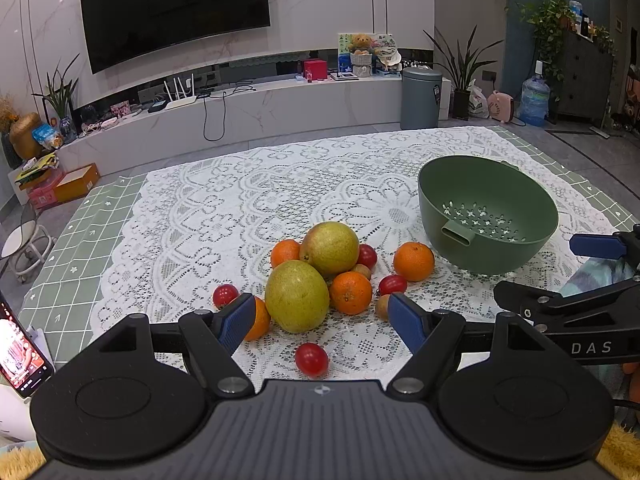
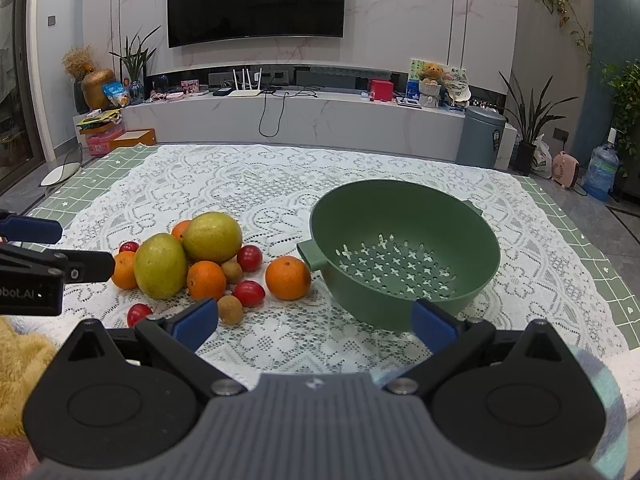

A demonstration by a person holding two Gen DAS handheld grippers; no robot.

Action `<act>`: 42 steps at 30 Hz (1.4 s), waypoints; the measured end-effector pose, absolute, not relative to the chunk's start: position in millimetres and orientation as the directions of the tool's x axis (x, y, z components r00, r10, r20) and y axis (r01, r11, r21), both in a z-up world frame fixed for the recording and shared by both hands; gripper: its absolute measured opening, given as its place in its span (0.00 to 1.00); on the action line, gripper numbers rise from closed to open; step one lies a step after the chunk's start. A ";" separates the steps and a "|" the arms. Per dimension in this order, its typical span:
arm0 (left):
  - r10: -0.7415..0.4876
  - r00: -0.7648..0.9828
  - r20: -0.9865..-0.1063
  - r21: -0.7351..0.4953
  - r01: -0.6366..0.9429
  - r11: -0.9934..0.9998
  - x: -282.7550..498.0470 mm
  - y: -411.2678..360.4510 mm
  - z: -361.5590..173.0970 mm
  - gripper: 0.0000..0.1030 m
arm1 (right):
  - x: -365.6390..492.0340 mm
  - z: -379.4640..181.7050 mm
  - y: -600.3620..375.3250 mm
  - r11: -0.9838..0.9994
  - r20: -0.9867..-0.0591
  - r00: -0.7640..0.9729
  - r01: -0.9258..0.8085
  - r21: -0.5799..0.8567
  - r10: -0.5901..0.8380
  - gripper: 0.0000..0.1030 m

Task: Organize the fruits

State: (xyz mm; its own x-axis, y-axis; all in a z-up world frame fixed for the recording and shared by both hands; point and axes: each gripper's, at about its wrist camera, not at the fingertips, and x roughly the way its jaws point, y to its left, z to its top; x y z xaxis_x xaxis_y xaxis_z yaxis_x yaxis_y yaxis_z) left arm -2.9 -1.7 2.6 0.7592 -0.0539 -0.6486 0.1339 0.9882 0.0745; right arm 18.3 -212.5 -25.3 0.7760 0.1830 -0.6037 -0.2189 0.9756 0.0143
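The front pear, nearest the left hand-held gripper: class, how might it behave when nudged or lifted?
The front pear looks round and smooth, so it would probably roll. It leans against an orange, which may shift too. Its bulk suggests it is fairly heavy.

The table [image 1: 100, 236] was covered by a green checked cloth [image 1: 76, 264] overlaid with white lace [image 2: 280, 184], on which a green colander [image 2: 404, 256], two pears [image 1: 297, 297], oranges [image 2: 288, 278], cherry tomatoes [image 1: 312, 359] and small brown fruits [image 2: 230, 309] were laid.

Piled fruits [image 1: 320, 276] beside empty green colander [image 2: 404, 236]
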 end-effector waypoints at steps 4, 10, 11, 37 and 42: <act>-0.055 0.760 -0.648 0.075 0.135 0.988 -3.1 -1.9 2.7 0.86 | 18.4 -25.3 -212.5 0.976 -0.604 0.776 -0.219 0.015 0.183 0.96; -0.054 0.759 -0.649 0.074 0.134 0.988 -2.8 -1.5 2.7 0.86 | 18.3 -25.4 -212.4 0.976 -0.604 0.775 -0.219 0.015 0.183 0.96; -0.054 0.759 -0.649 0.074 0.134 0.988 -2.8 -1.5 2.7 0.86 | 18.3 -25.4 -212.5 0.976 -0.605 0.775 -0.219 0.015 0.183 0.96; -0.099 0.738 -0.667 0.020 0.150 0.989 -1.1 -0.2 -1.2 0.86 | 20.5 -26.9 -210.3 0.974 -0.617 0.766 -0.224 0.011 0.183 0.96; -0.144 0.710 -0.689 -0.051 0.151 0.987 8.2 11.4 -1.9 0.82 | 25.6 -27.7 -206.1 0.964 -0.627 0.749 -0.265 0.014 0.215 0.96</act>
